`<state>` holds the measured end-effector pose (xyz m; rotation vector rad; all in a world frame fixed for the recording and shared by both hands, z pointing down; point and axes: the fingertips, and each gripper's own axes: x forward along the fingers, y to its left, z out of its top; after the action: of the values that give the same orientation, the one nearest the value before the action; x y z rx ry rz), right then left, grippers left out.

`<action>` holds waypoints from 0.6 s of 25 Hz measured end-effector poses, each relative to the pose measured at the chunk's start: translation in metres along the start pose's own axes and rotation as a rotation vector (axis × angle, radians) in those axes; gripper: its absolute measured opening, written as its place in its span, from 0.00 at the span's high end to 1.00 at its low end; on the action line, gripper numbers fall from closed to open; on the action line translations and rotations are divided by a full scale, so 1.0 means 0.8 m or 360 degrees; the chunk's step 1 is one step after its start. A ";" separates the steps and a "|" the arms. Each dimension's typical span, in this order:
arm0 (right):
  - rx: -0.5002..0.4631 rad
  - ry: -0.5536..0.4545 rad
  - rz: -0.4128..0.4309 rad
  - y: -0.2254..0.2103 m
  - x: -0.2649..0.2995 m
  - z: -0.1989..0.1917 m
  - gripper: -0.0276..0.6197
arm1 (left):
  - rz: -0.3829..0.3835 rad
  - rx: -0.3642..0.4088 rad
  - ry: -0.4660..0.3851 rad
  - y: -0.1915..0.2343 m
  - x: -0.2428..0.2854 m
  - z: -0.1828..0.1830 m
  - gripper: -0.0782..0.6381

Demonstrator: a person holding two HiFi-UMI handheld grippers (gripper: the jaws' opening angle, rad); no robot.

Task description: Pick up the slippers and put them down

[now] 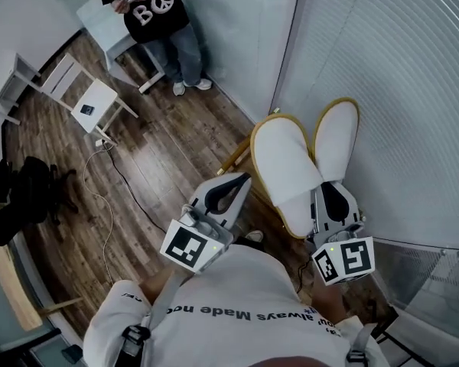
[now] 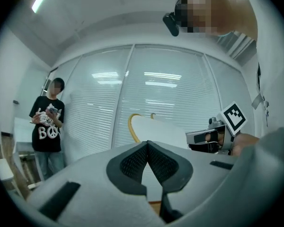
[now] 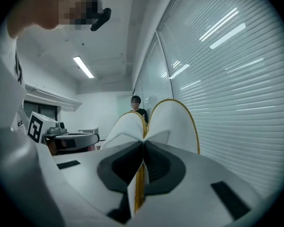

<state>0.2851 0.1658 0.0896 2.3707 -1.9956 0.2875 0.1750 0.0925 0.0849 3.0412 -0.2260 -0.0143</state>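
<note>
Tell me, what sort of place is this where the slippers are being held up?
Probably an office or a test room, not a home: tall walls of closed white blinds, a wood-plank floor with a loose cable, and a small white table. The slippers are the only homely thing.

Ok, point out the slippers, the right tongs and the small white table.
slippers (image 1: 287, 163): head view, white face of the left slipper.
right tongs (image 3: 143, 143): right gripper view, between tips shut on the slippers.
small white table (image 1: 101, 96): head view, bare tabletop.

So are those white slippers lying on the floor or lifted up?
Lifted: the right hand-held gripper is shut on both slippers, pinching them together well above the wood floor.
</note>
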 end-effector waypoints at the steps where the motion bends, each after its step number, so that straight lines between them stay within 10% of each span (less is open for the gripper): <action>1: -0.0008 0.0000 0.0045 0.015 0.011 -0.001 0.93 | 0.0048 0.0008 -0.0007 0.012 -0.014 0.001 0.88; 15: -0.0113 0.0052 0.0618 0.361 0.162 0.008 0.93 | 0.0654 0.0014 -0.0049 0.211 -0.325 0.041 0.88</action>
<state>0.0236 -0.0126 0.0764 1.9102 -2.3948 0.2559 -0.1079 -0.0381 0.0686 2.9413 -0.8467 -0.0314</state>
